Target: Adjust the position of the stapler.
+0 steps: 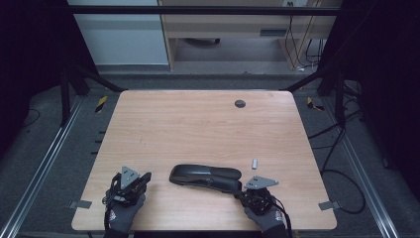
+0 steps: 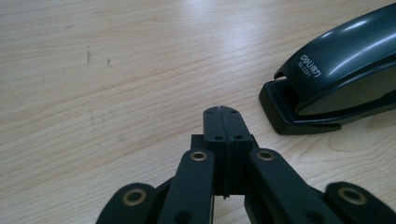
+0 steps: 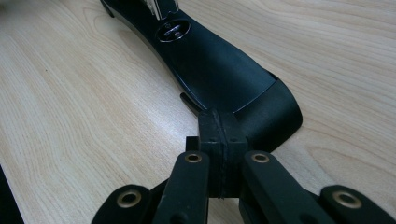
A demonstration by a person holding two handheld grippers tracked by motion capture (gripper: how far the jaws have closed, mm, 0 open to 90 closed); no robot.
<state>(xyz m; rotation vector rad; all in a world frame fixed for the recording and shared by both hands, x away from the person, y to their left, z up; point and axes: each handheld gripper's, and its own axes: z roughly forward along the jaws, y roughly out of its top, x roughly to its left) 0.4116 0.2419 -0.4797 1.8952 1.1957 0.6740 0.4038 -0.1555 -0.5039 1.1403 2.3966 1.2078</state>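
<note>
Near edge of the wooden table [image 1: 148, 129]: both hands sit low, one gripper either side of the work. Left gripper [image 1: 132, 182], jaws pressed flat together with nothing between them, rests on bare wood just beside the stapler's nose; in the left gripper view [image 2: 223, 122] the tips point past that nose, clear of it. Probably parked there to steady or catch the front end if it swings.

Right gripper [image 1: 250, 194], jaws likewise closed and empty, tips at the rear heel of the stapler; in the right gripper view [image 3: 218, 128] they meet or nearly meet the heel's edge — cannot tell which. Judged: it sits there to push or pin the tail, not to grasp.

Black long-reach stapler [image 1: 205, 177]: lies flat near the front edge, centre-right, between the two grippers. Long axis runs left to right across the table, slightly skewed. Rounded nose, with printed brand mark [image 2: 312, 64], points to the person's left; broad heel to the right.

Farther back: small pale block, maybe a staple strip [image 1: 254, 163], just behind the heel. Far edge: cable grommet [image 1: 239, 103].
</note>
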